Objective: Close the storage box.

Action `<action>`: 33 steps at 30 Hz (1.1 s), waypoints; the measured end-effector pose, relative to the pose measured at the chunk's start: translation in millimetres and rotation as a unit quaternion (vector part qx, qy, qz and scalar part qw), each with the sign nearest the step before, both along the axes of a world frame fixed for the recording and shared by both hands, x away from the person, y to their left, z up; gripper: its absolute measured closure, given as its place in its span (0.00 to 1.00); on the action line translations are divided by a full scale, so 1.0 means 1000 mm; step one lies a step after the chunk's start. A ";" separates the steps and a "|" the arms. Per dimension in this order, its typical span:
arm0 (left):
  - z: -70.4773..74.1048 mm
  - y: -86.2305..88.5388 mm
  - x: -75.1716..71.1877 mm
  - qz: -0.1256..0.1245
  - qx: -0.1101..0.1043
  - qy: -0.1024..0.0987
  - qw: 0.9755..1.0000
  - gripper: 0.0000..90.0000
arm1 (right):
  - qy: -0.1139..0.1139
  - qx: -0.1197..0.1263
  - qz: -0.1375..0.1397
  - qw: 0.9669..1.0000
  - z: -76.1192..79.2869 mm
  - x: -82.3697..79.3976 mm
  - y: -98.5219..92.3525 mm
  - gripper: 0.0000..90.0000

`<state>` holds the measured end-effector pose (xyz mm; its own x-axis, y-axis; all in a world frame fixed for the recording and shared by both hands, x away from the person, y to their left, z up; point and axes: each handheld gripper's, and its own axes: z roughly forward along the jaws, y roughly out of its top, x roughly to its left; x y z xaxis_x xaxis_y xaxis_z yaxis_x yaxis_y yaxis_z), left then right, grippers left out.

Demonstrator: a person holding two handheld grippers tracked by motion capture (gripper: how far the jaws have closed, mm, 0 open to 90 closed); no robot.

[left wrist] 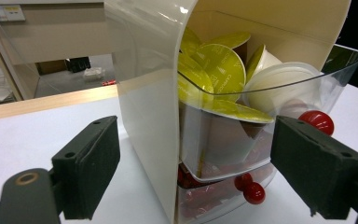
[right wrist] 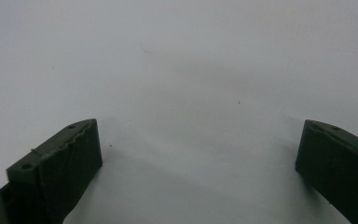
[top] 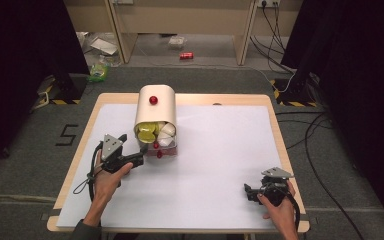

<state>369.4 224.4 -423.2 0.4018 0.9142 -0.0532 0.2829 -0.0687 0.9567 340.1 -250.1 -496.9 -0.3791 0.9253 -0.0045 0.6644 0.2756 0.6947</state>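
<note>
A cream capsule holder (top: 155, 107) with a rounded top and a red knob (top: 153, 100) stands at the table's back middle. Its clear upper drawer (left wrist: 261, 107) is pulled out and holds yellow-lidded capsules (left wrist: 223, 67) and white ones (left wrist: 282, 84). A lower drawer with red knobs (left wrist: 254, 192) holds red capsules. My left gripper (top: 141, 150) is open just in front of the holder, its jaws wide on either side of the drawer corner. My right gripper (top: 247, 192) is open over bare white table near the front right, with nothing between its jaws.
The white table (top: 215, 165) has a wooden rim. Beyond it lie grey floor, a red can (top: 186, 55), cables at the right and wooden furniture legs at the back.
</note>
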 end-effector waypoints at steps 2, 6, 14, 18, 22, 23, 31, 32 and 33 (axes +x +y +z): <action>0.001 0.000 0.000 0.001 0.005 -0.002 1.000 0.17 | 0.001 0.000 0.000 1.000 0.000 0.000 0.000 0.01; 0.000 -0.001 0.002 0.003 0.004 -0.001 1.000 0.17 | 0.000 0.000 0.000 1.000 0.000 0.000 0.000 0.01; 0.001 -0.001 0.004 0.006 0.009 -0.003 1.000 0.17 | 0.001 0.000 0.000 1.000 0.000 0.000 0.000 0.01; 0.001 -0.002 0.005 0.010 0.010 -0.002 1.000 0.17 | 0.001 0.000 0.000 1.000 0.000 0.000 0.000 0.01; 0.000 -0.002 0.008 0.014 0.011 0.001 1.000 0.17 | 0.001 0.000 0.000 1.000 0.000 0.000 0.000 0.01; 0.000 -0.002 0.008 0.014 0.011 0.003 1.000 0.17 | 0.001 0.000 0.000 1.000 0.000 0.000 0.000 0.01; -0.001 -0.001 0.010 0.021 0.010 0.007 1.000 0.18 | 0.001 0.000 0.000 1.000 0.000 0.000 0.000 0.01; -0.001 -0.001 0.011 0.021 0.011 0.007 1.000 0.18 | 0.001 0.000 0.000 1.000 0.000 0.000 0.000 0.01; -0.001 -0.001 0.011 0.019 0.011 0.007 1.000 0.17 | 0.001 0.000 0.000 1.000 0.000 0.000 0.000 0.01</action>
<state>380.5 223.3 -424.7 0.3657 0.9300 -0.0376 0.2993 -0.0792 0.9509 340.2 -250.2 -496.8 -0.3793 0.9253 -0.0043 0.6653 0.2759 0.6937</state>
